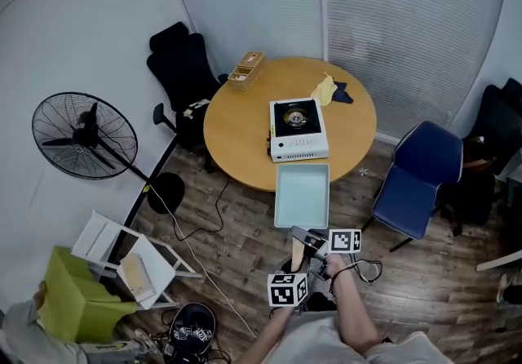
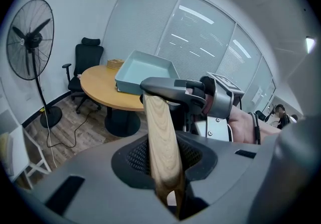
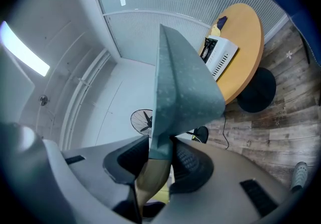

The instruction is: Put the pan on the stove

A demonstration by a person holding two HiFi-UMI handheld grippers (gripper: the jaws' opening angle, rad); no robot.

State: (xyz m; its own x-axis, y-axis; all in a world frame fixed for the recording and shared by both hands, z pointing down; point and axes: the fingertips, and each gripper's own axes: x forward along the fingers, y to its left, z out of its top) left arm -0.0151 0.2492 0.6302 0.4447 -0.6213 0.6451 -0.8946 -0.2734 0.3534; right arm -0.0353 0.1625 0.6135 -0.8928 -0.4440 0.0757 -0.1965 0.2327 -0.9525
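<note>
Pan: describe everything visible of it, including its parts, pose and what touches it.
The pan is square, shallow and pale teal. It looks empty. A dark bracket joins it to a light wooden handle. It is held in the air, open side up, at the near edge of the round table, and is not yet on the stove. The left gripper is shut on the wooden handle. The right gripper clamps the pan's teal wall next to the handle.

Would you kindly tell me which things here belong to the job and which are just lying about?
For the job: pan, stove, table.
Lying about: fan, wooden box, yellow cloth, blue chair, black chair.
</note>
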